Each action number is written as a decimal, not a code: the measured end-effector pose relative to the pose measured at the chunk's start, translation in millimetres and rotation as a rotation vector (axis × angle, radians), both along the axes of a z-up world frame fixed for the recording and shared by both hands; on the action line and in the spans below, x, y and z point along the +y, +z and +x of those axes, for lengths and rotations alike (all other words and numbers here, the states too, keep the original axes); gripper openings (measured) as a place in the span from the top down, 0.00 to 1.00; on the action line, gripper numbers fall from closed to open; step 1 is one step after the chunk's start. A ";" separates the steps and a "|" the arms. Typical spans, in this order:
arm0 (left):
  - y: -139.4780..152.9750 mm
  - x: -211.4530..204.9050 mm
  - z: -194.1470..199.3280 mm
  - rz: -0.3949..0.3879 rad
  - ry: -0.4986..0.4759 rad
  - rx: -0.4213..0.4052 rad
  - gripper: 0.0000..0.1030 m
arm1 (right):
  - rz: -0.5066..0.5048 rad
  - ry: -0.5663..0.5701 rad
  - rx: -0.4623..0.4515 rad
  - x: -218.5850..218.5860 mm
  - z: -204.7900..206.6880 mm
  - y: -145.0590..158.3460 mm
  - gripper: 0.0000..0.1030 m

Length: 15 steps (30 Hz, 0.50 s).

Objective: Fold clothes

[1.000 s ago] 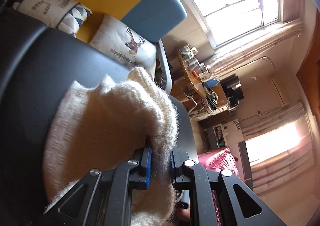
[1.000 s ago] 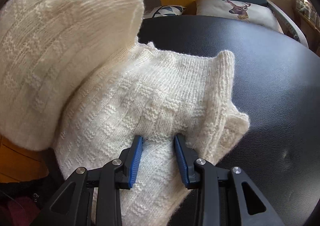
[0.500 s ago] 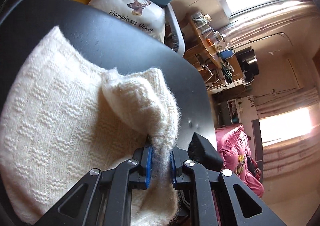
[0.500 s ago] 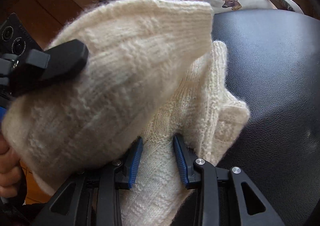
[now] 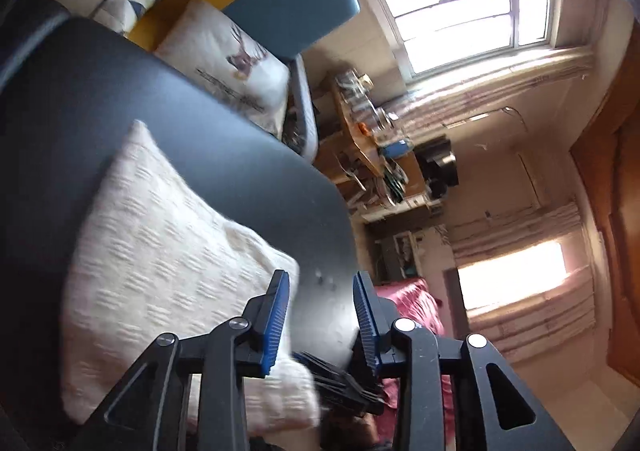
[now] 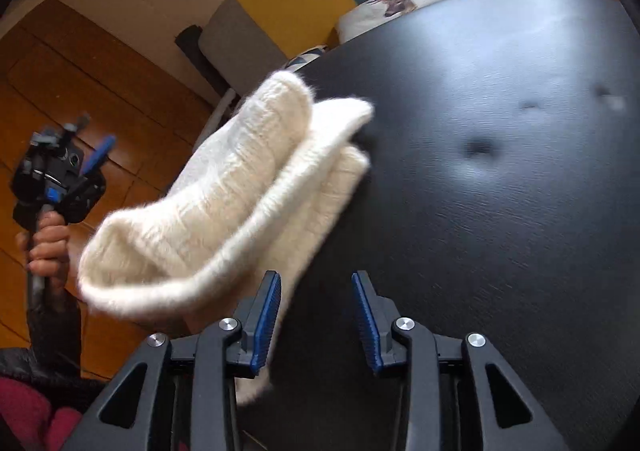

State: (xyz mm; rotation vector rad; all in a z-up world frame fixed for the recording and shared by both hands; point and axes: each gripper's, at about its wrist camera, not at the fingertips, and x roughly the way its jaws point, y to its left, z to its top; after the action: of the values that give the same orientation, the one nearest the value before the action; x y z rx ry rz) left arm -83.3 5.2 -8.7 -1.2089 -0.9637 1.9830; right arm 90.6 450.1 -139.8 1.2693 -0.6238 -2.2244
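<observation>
Letting go is the news: the left claw (image 5: 320, 315) has released the cream knit sweater (image 5: 168, 251), its jaws opening with only bare black table (image 5: 248, 187) showing between the blue pads. The right claw (image 6: 316, 321) is opening too, and nothing sits between its pads; the sweater's edge lies just beside its left finger, though motion blur makes it hard to say whether they touch. The sweater now lies folded on the table in a thick stack of layers near the table's edge. That suggests this fold is laid down and the garment can be squared up or folded once more.

A second ago the left claw was pinching a raised flap of the knit and the right claw straddled the fabric; half a second ago the flap was being carried over. Both have since pulled clear, and the person's hand (image 6: 48, 247) holds the left claw off to the side.
</observation>
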 end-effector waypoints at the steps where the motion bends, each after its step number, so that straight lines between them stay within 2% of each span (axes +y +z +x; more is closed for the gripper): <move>1: -6.3 -18.0 0.7 -0.042 0.047 0.001 0.64 | 0.017 -0.004 0.020 2.4 5.6 8.8 0.63; 5: -39.0 -70.8 4.8 -0.160 0.169 -0.011 0.64 | 0.062 0.028 0.119 -16.4 0.2 49.7 0.63; 8: -63.4 -75.9 14.0 -0.267 0.155 -0.004 0.64 | 0.088 0.122 0.144 -61.6 -32.8 67.0 0.63; 11: -78.8 -61.3 31.4 -0.328 0.037 0.045 0.64 | 0.228 0.269 0.045 -117.9 -49.4 50.3 0.63; 13: -80.5 -49.1 44.7 -0.333 -0.057 0.101 0.64 | 0.287 0.355 0.001 -142.8 -52.5 40.0 0.63; 15: -79.7 -35.2 56.2 -0.338 -0.146 0.162 0.64 | 0.216 0.386 0.054 -153.0 -49.2 44.6 0.63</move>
State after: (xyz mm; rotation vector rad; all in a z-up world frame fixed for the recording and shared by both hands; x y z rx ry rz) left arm -27.1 -29.9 -88.4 -1.2314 -0.4585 2.1422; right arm 41.5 297.1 -95.3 1.3000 -0.1034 -2.0291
